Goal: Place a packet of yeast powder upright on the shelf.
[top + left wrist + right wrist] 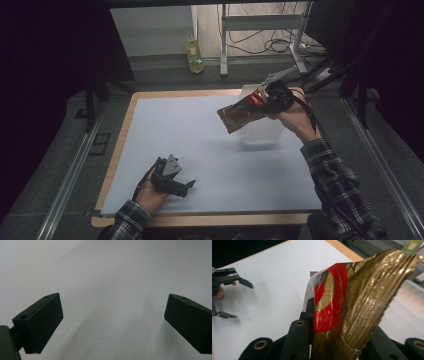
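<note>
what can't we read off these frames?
- Print on the gold-and-red packet: too small in the high view, crumpled and cut by the frame edge in the right gripper view.
- Inside of the clear container: high view, packet and right gripper overlap it.
- Right gripper's fingers: tips hidden behind the packet.

The packet (240,114) is a crinkled gold foil pouch with a red patch and gold rings printed on it. Its pleated, sealed end is pinched in the right claw (264,102), and the rest sticks out leftward, tilted a little downward. It hangs in the air above the desk's (210,150) far right part, just in front of a clear tub (262,134)
</note>
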Demonstrator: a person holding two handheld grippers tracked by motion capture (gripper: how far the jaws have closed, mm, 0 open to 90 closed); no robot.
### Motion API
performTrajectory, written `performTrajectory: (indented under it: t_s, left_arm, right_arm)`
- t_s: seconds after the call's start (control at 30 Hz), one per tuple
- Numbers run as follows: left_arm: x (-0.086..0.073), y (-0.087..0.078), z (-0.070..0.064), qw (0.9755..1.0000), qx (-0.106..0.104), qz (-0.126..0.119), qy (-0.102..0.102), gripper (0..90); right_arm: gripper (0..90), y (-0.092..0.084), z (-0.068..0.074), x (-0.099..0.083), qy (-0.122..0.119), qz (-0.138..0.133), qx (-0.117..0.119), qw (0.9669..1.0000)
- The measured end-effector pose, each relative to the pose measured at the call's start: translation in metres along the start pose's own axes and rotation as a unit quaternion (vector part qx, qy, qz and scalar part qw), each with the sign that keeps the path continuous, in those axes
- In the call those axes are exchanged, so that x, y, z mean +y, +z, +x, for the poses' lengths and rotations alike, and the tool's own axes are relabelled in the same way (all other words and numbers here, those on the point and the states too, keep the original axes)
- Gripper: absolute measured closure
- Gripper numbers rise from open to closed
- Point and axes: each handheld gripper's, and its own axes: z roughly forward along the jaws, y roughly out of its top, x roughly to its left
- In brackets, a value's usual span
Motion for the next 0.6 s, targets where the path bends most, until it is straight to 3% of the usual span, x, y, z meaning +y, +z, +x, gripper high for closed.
performTrajectory:
  t_s: [0.17,0.37,0.6]
  left_arm:
    - [-0.001,-0.002,0.004,0.9998,0.000,-0.015,-0.010,0.0]
    - [-0.001,-0.002,0.005,0.9997,0.000,-0.017,-0.015,0.0]
    - [-0.001,-0.002,0.005,0.9998,-0.004,-0.016,-0.015,0.0]
  right_arm:
    - [71.9,-0.010,-0.012,0.005,-0.008,-0.001,-0.028,0.9996]
    - [71.9,-0.024,-0.029,0.011,-0.023,0.007,-0.057,0.9981]
    - [72.0,-0.037,-0.046,0.012,-0.038,0.009,-0.070,0.9968]
